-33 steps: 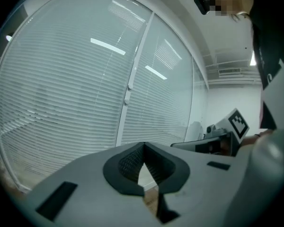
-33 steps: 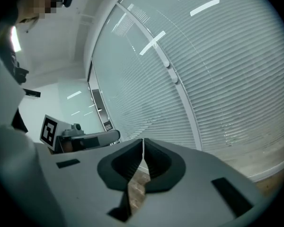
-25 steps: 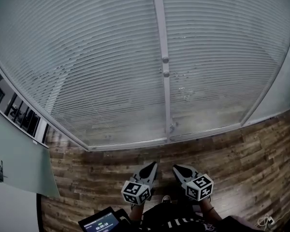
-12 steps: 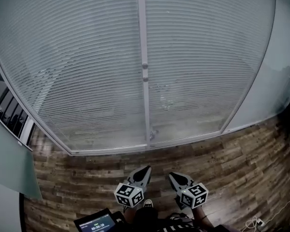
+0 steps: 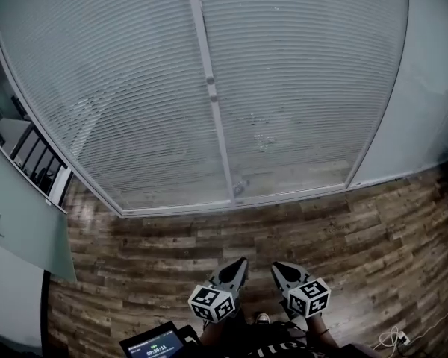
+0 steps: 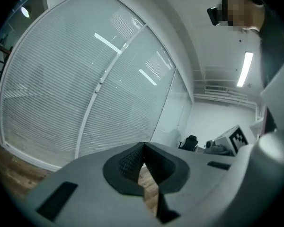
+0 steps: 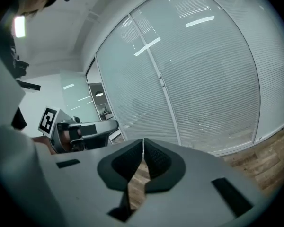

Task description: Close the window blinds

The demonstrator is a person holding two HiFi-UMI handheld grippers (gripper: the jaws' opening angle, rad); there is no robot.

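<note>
The window blinds [image 5: 112, 88] hang lowered behind two glass panes, their thin horizontal slats filling both sides of a white post [image 5: 218, 148]. Two small knobs [image 5: 211, 86] sit on that post. My left gripper [image 5: 240, 262] and right gripper [image 5: 275, 266] are side by side low in the head view, over the floor and well short of the window. Both are shut with nothing in them. The left gripper view has the shut left gripper [image 6: 143, 146] before the blinds [image 6: 57, 89]. The right gripper view has the shut right gripper [image 7: 143, 141] and the blinds [image 7: 208, 74].
Wood plank floor [image 5: 358, 237] runs from my feet to the window sill. A glass door [image 5: 15, 237] with a handle stands at the left, a grey wall [image 5: 433, 80] at the right. A small screen [image 5: 153, 344] is at the bottom left, a cable [image 5: 407, 336] at the bottom right. An office chair [image 6: 191, 141] stands farther off.
In the head view the white post has slid to the left and the wall on the right shows more. More floor lies before the sill. Both grippers stay shut, side by side.
</note>
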